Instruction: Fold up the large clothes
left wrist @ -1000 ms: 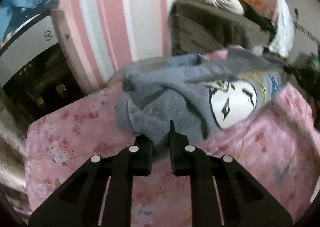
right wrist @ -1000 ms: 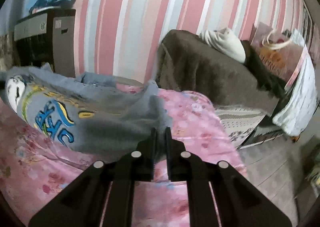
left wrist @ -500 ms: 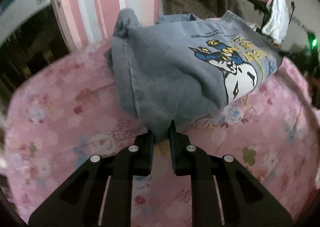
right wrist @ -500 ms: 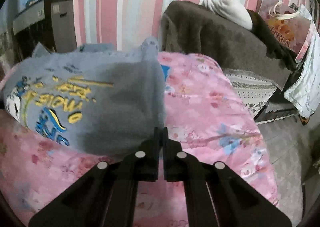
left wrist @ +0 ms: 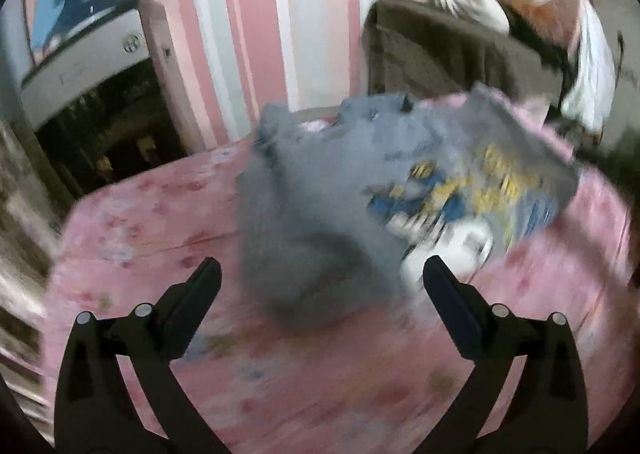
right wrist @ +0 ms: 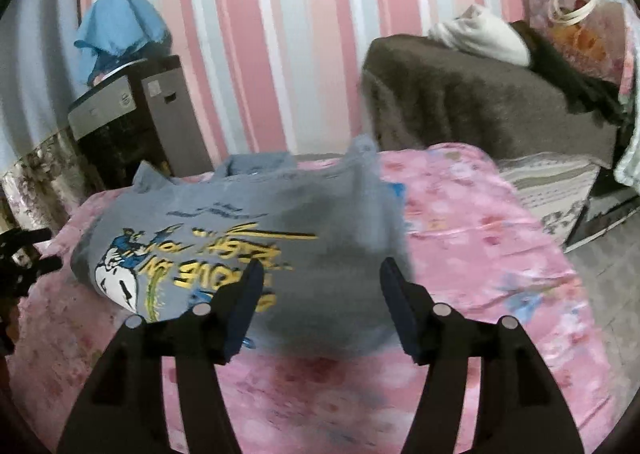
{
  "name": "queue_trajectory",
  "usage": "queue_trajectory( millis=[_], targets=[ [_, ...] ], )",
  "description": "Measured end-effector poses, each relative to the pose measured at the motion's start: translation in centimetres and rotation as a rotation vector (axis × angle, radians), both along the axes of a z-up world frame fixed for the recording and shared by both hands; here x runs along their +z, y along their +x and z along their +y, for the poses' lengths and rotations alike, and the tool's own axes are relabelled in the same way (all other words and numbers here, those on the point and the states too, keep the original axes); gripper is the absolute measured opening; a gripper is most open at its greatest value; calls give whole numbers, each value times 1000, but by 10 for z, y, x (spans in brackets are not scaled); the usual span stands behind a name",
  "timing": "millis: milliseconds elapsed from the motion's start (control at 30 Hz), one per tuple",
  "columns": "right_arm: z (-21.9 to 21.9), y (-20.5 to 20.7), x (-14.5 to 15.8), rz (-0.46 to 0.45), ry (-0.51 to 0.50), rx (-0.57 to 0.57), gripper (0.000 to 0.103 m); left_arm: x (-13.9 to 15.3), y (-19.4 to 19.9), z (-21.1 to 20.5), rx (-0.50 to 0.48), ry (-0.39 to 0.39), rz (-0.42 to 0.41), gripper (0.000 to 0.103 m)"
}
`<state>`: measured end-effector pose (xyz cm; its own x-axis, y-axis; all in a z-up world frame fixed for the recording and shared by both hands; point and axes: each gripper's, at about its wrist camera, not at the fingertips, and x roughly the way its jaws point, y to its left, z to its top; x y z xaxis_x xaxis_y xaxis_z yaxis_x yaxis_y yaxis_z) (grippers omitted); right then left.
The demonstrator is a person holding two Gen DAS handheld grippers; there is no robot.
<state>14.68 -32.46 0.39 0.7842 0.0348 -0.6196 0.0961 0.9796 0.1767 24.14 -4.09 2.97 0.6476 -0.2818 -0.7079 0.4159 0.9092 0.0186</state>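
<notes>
Both black grippers' fingers have just sprung apart, left gripper (left wrist: 322,274) widest, right gripper (right wrist: 322,274) partway, holding nothing. The folded grey printed sweatshirt (right wrist: 248,250) lies at twelve o'clock on the pink floral bedspread (right wrist: 480,238).

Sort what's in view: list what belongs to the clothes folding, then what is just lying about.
Belongs to the job:
- grey sweatshirt, folded on the pink floral bedspread
- left gripper, jaws just opened, nothing pinched
- right gripper, jaws just opened off the cloth

Lying about:
- brown blanket
- white bundle
- blue cloth
- dark cabinet
</notes>
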Motion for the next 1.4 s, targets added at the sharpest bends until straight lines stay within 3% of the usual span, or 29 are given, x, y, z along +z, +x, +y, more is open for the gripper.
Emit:
queue_trajectory(
  millis=[67, 167, 233, 300, 500, 1000, 1400],
  targets=[
    [11, 15, -8, 23, 16, 36, 61, -5, 15, -19, 22, -33, 4, 100],
    [22, 33, -18, 61, -16, 55, 61, -22, 40, -38, 59, -18, 46, 100],
    [24, 50, -31, 142, -75, 46, 61, -41, 61, -42, 100, 4, 119, 100],
    [20, 61, -47, 219, -64, 58, 61, -59, 75, -37, 122, -16, 187, 100],
    [19, 66, -55, 237, -70, 61, 63, -76, 80, -43, 119, 65, 163, 100],
    [20, 61, -54, 207, -67, 41, 65, -71, 85, -47, 141, 87, 162, 100],
    [23, 55, -50, 214, -83, 3, 75, -51, 63, -51, 143, 55, 161, 100]
  ],
)
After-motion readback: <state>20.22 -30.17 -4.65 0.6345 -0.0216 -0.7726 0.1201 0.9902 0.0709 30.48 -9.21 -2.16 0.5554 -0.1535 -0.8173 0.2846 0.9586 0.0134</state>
